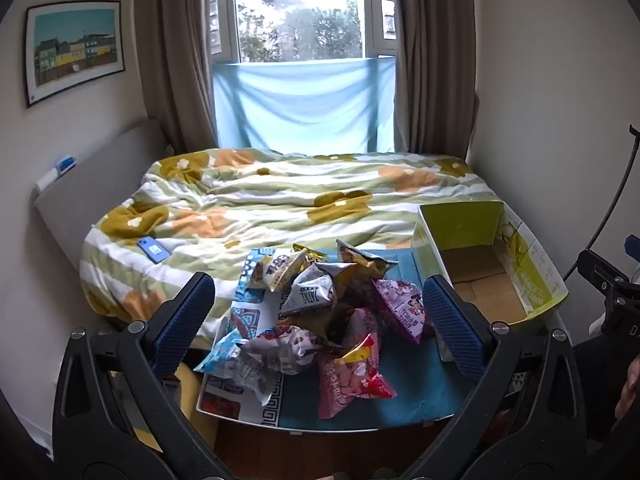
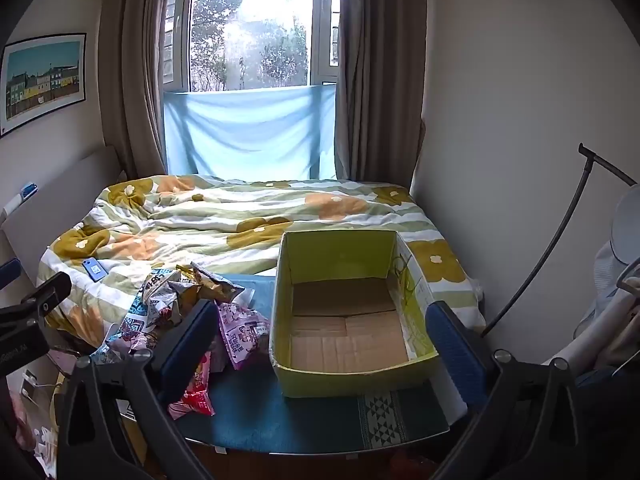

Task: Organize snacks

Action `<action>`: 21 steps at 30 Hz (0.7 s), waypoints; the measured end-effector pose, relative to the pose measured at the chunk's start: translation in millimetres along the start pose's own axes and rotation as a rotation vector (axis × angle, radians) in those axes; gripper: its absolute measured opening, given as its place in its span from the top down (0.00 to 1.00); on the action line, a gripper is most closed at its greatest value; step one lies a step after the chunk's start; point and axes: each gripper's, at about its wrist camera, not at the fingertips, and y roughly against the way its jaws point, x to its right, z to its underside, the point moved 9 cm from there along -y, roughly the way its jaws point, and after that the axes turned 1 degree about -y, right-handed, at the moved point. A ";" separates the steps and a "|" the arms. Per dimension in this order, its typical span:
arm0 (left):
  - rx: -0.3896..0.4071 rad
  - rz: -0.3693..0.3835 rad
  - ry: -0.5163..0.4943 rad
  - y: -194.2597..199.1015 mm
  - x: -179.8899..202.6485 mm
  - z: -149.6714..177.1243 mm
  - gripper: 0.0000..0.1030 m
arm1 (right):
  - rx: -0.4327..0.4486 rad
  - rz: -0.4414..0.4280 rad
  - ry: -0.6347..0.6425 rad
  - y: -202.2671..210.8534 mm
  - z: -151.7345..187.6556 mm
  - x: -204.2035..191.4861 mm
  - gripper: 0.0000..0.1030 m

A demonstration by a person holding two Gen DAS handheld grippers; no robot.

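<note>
A heap of several snack packets (image 1: 316,316) lies on a small table with a blue cloth (image 1: 412,384). A pink packet (image 1: 352,376) is at the front, a purple one (image 1: 400,308) at the right. My left gripper (image 1: 320,312) hangs above the heap, wide open, holding nothing. To the right stands an empty yellow-green cardboard box (image 2: 348,320) with its top open. My right gripper (image 2: 324,332) is in front of the box, wide open and empty. In the right wrist view the snack heap (image 2: 180,304) shows at the left, partly behind my left finger.
A bed with a flowered duvet (image 1: 280,200) lies behind the table, with a blue phone (image 1: 154,250) on it. A curtained window (image 1: 304,40) is beyond. A white wall and a black stand (image 2: 560,256) are at the right. A hand (image 1: 630,388) shows at the right edge.
</note>
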 end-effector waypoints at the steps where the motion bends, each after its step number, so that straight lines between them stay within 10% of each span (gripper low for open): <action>1: 0.000 0.002 0.000 1.7 0.7 0.7 0.01 | 0.000 0.000 0.001 0.2 0.1 -0.3 0.00; 21: 0.002 0.010 0.006 -0.5 -2.6 3.4 0.01 | -0.005 0.001 0.002 1.7 1.0 -1.4 0.00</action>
